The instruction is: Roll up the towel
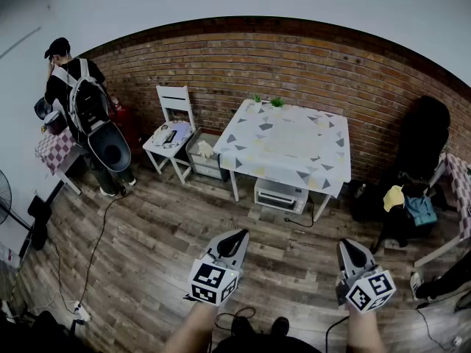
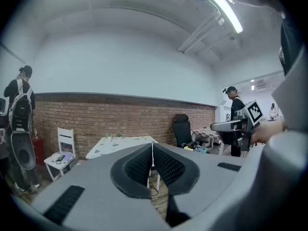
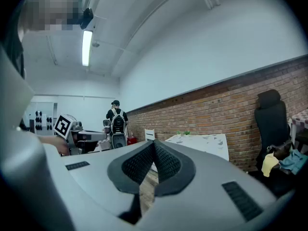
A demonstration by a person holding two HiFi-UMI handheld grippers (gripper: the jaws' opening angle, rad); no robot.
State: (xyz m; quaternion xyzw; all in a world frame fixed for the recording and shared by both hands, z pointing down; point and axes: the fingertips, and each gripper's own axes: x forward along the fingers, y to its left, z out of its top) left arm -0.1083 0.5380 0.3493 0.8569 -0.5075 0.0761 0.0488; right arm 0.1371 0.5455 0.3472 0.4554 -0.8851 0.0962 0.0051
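A white table [image 1: 243, 160] with a grey-and-yellow triangle-patterned cloth stands against the brick wall, well ahead of me. A paler rectangle [image 1: 291, 140] lies flat on its middle; I cannot tell whether it is a towel. My left gripper [image 1: 239, 234] and right gripper [image 1: 347, 243] hover side by side over the wooden floor, short of the table, both pointing toward it. In the left gripper view the left gripper [image 2: 152, 150] has its ribbed pads pressed together with nothing between them. The right gripper [image 3: 154, 148] is shut and empty too.
A white chair [image 1: 173, 123] with small items and a grey crate [image 1: 202, 153] stand left of the table; a white box [image 1: 280, 195] sits under it. A black office chair [image 1: 423, 145] is at the right. A person with a backpack [image 1: 81, 101] stands far left. Cables [image 1: 96, 248] cross the floor.
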